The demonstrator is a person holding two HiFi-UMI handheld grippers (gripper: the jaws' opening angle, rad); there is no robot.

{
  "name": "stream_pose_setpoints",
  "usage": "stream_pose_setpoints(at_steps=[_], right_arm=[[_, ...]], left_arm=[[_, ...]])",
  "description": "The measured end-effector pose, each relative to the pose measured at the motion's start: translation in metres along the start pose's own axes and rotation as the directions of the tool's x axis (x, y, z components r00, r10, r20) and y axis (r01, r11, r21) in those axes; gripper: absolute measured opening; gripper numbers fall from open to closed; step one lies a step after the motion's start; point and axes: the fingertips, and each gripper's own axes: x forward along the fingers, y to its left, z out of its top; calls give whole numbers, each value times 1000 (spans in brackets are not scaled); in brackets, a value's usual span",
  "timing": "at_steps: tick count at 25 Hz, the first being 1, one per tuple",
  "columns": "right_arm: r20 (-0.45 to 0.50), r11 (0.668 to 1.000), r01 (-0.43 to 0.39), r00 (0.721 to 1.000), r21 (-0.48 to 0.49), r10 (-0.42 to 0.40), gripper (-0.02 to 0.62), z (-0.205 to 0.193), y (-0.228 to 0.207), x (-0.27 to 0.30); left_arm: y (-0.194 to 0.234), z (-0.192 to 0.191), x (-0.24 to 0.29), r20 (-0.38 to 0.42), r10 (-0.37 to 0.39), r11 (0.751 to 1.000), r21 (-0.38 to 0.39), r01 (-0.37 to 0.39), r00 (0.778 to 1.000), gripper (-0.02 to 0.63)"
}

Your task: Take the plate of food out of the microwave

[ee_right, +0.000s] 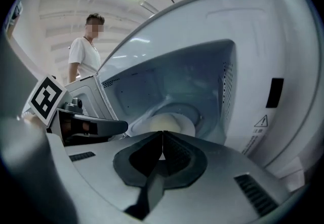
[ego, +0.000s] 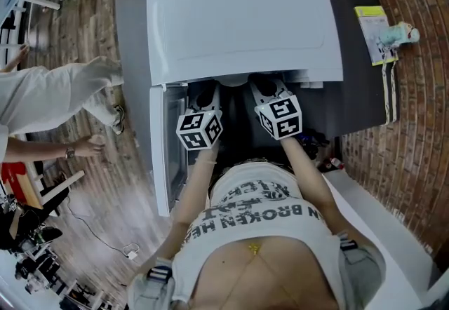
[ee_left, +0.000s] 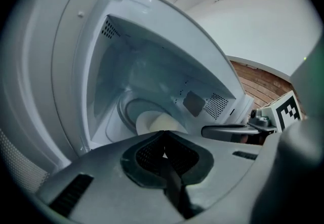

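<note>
A white microwave [ego: 238, 21] stands on a grey counter with its door [ego: 163, 154] swung open to the left. Inside, a pale plate [ee_left: 152, 120] of food rests on the glass turntable; the same plate [ee_right: 172, 122] shows in the right gripper view. My left gripper [ee_left: 163, 133] is shut with nothing between its jaws, just in front of the cavity and short of the plate. My right gripper [ee_right: 162, 133] is also shut and empty, beside it at the opening. From the head view I see only the marker cubes, left [ego: 199, 130] and right [ego: 279, 117]; the jaws are hidden under the microwave's top.
A person in white [ego: 56, 102] stands to the left, close to the open door. A brick wall [ego: 421, 112] lies to the right, with a yellow-green packet [ego: 372, 31] on the counter's right edge. Cables trail over the wooden floor [ego: 105, 231].
</note>
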Motion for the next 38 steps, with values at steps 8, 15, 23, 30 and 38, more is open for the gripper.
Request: stream_pose_setpoints(at_steps=[8, 15, 23, 30, 38], right_arm=[[-46, 999, 37, 998, 31, -35, 9, -15, -18, 12], [-45, 987, 61, 997, 146, -55, 21, -21, -29, 17], [-58, 948, 42, 998, 314, -25, 127, -32, -35, 28], [-58, 894, 35, 998, 446, -10, 137, -39, -42, 34], [-8, 836, -36, 999, 547, 48, 135, -33, -39, 45]], left_arm=[[17, -12, 10, -31, 23, 998, -66, -25, 999, 8], [25, -17, 16, -23, -7, 982, -189, 3, 1000, 9], [33, -18, 26, 8, -11, 945, -327, 13, 1000, 93], [37, -15, 37, 53, -33, 900, -432, 53, 998, 98], [37, -12, 45, 97, -78, 864, -491, 116, 992, 98]])
